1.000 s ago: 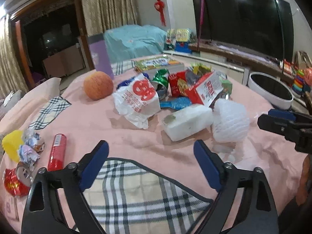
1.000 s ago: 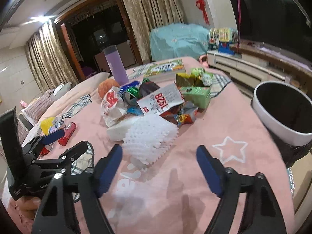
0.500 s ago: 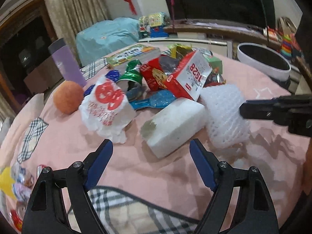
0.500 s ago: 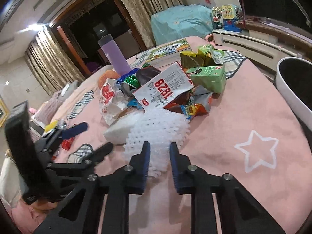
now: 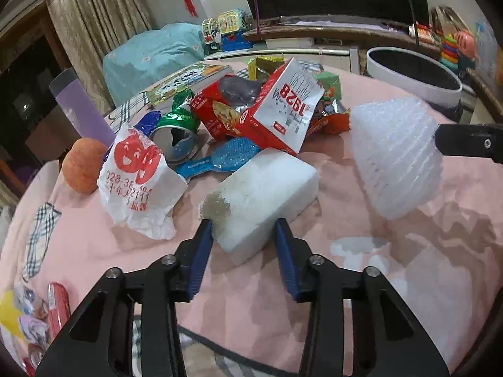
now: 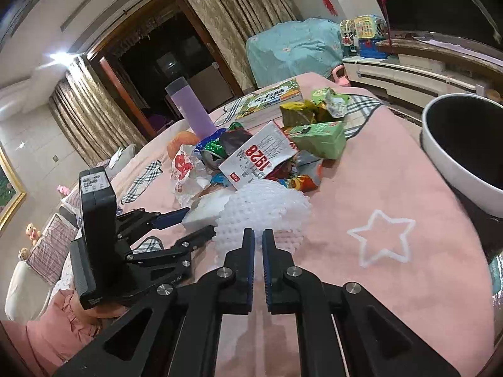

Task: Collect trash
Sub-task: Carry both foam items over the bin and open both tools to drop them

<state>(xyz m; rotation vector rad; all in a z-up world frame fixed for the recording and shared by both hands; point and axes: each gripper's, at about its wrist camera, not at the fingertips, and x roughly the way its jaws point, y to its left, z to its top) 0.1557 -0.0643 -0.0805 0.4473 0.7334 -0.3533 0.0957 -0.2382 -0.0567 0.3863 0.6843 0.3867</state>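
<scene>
A white foam block point(image 5: 261, 188) lies on the pink cloth in front of the trash pile. My left gripper point(image 5: 242, 226) has its blue pads on both sides of the block's near end, and its jaws are closing on it. In the right wrist view the left gripper point(image 6: 188, 224) shows at the left, with the block point(image 6: 204, 204) between its fingers. My right gripper point(image 6: 258, 234) is shut on the edge of a white foam fruit net point(image 6: 264, 207). In the left wrist view the net point(image 5: 396, 154) hangs a little above the cloth from the right gripper point(image 5: 440, 139).
The pile holds a red-and-white carton point(image 5: 283, 110), a white bag with a red face point(image 5: 138, 176), a green can point(image 5: 176, 128) and a blue spoon point(image 5: 226, 157). An orange ball point(image 5: 83, 169) and a purple bottle point(image 5: 78, 106) stand left. A white bin point(image 6: 456, 157) is at the right.
My left gripper came forward to the foam block and narrowed around it. My right gripper went from wide open to shut on the foam net, which has lifted off the cloth.
</scene>
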